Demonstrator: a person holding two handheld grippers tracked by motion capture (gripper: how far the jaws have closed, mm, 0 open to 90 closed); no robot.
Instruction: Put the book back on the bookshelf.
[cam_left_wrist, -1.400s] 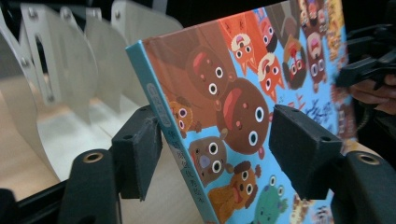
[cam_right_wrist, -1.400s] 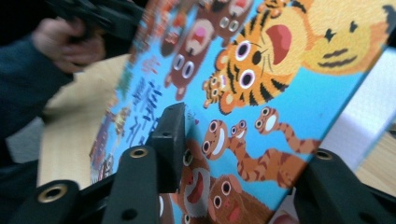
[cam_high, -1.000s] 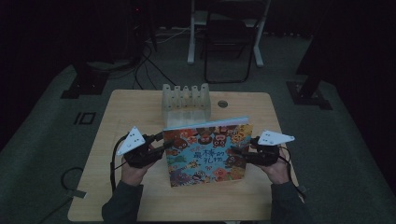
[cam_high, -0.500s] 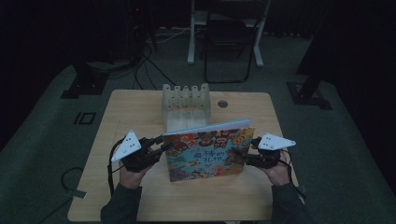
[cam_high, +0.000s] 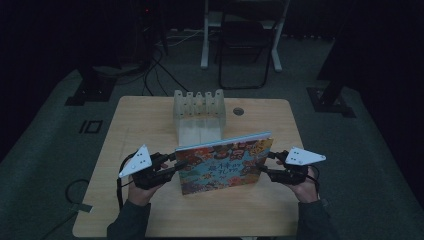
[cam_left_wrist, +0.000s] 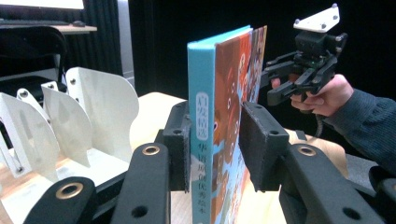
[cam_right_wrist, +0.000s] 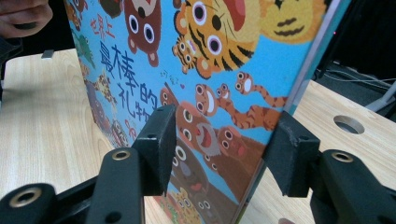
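The book (cam_high: 224, 164) stands upright on the table (cam_high: 140, 120), between my two grippers, its bright animal cover facing me and its blue spine (cam_left_wrist: 201, 135) at my left end. My left gripper (cam_high: 172, 167) straddles that spine: one pad (cam_left_wrist: 180, 147) lies against the back cover, the other pad (cam_left_wrist: 254, 147) stands just off the front cover, so the jaws are apart around the book rather than pressed on it. My right gripper (cam_high: 265, 165) is at the far edge of the book, its jaws spread to either side of the fore edge; in the right gripper view a gap shows between each pad (cam_right_wrist: 159, 144) and the cover, so it is not clamped either. From my left gripper I see my right hand (cam_left_wrist: 322, 95) beyond the book, holding its gripper level. Just behind the book, past both grippers, sits a white rack (cam_high: 198, 112) with upright dividers. A round hole (cam_high: 238, 111) in the tabletop lies to the rack's right.
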